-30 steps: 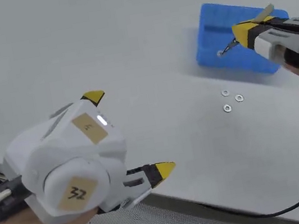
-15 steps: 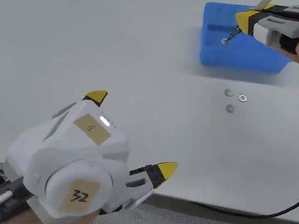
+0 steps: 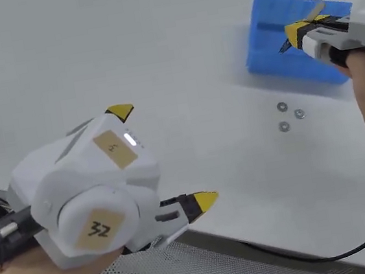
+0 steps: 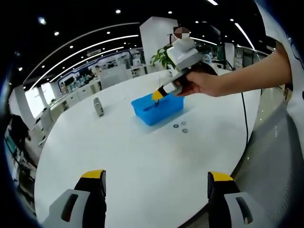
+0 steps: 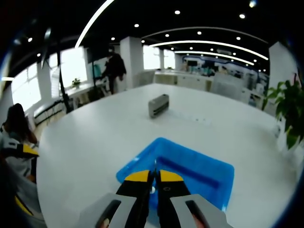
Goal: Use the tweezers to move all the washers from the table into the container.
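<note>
White round table [image 3: 156, 58] in a lit office bears a blue plastic container [image 3: 290, 29] and three metal washers [image 3: 282, 106]. Right gripper [image 5: 154, 175] pinches thin tweezers [image 5: 154, 166]; left gripper [image 4: 156, 175] gapes.

Left gripper [image 3: 163, 157] lower left in head view, jaws wide apart, right gripper [image 3: 289, 34] upper right, jaws clamped on tweezers [image 3: 319, 10]

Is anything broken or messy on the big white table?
Nothing looks broken or spilled. Three small silver washers lie loose on the white table beside the blue plastic container, simply waiting to be moved.
</note>
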`<action>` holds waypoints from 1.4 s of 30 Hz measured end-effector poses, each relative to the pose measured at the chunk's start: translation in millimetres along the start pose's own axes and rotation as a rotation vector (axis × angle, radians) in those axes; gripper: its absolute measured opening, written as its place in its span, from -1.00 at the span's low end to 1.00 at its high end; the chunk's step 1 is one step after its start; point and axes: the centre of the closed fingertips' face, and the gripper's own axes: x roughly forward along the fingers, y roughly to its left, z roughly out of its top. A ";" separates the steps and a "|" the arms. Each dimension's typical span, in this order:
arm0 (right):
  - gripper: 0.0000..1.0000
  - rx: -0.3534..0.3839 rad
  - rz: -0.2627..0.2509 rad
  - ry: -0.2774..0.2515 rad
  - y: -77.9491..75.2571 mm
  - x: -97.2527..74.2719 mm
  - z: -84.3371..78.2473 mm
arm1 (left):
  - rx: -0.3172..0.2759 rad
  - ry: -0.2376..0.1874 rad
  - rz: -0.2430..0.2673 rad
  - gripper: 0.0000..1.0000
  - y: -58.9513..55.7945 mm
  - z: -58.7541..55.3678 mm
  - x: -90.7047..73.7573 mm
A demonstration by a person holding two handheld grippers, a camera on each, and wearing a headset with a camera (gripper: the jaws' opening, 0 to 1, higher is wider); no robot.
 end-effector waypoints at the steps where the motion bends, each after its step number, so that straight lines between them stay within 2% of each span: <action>1: -0.98 0.000 -0.003 0.000 -0.4 -0.2 -0.2 | -0.001 0.000 -0.002 0.80 -0.3 0.0 0.1; 11: -0.98 -0.062 0.003 0.002 7.4 1.8 -1.4 | -0.001 0.004 -0.006 0.80 -1.5 -0.3 0.4; 13: -0.98 -0.065 -0.002 -0.004 4.8 1.6 -1.6 | -0.001 0.000 -0.006 0.80 -1.7 0.5 0.3; 20: -0.96 -0.003 0.013 0.007 4.4 1.5 -1.9 | 0.002 0.001 -0.010 0.79 -2.3 0.3 0.3; 23: -0.95 -0.005 0.015 0.005 3.5 -1.1 -0.2 | 0.005 0.001 -0.010 0.79 -2.5 0.3 0.2; 32: -0.95 -0.012 0.034 -0.047 10.6 -26.3 23.5 | 0.002 0.001 -0.003 0.78 -0.8 0.2 -0.1; 35: -0.95 -0.018 0.044 -0.055 14.4 -32.5 26.2 | 0.002 -0.001 -0.007 0.78 -1.3 0.4 -0.1; 42: -0.96 -0.003 0.055 -0.072 23.1 -59.0 27.7 | 0.008 0.003 -0.011 0.78 -2.1 -0.4 -0.1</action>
